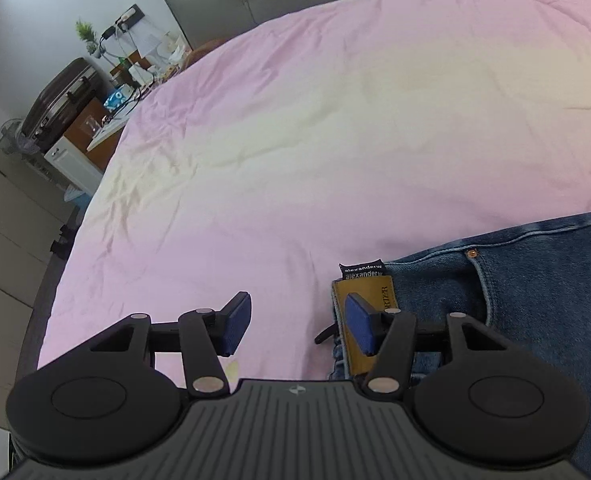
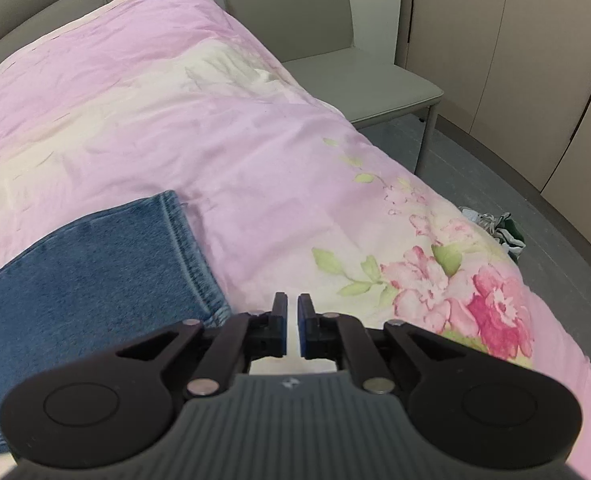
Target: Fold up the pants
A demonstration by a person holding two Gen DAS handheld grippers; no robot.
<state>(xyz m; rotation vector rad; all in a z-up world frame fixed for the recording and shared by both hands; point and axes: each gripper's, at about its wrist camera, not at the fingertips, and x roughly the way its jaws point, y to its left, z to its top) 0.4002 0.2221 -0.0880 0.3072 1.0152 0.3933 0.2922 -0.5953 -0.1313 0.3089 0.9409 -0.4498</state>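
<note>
The blue denim pants [image 1: 535,300] lay flat on the pink floral bed cover [image 1: 295,140], waistband with its tan leather patch [image 1: 365,320] toward the left tongs [image 1: 299,326], hem [image 2: 191,256] toward the right tongs [image 2: 292,326]. The left tongs stood wide open, one blue pad [image 1: 359,322] over the patch, holding nothing; the right tongs were nearly closed and empty, just beside the hem. The risk, as I judged it — the open left tongs could pinch only the top layer, or catch the soft cover too, dragging the fold askew.
</note>
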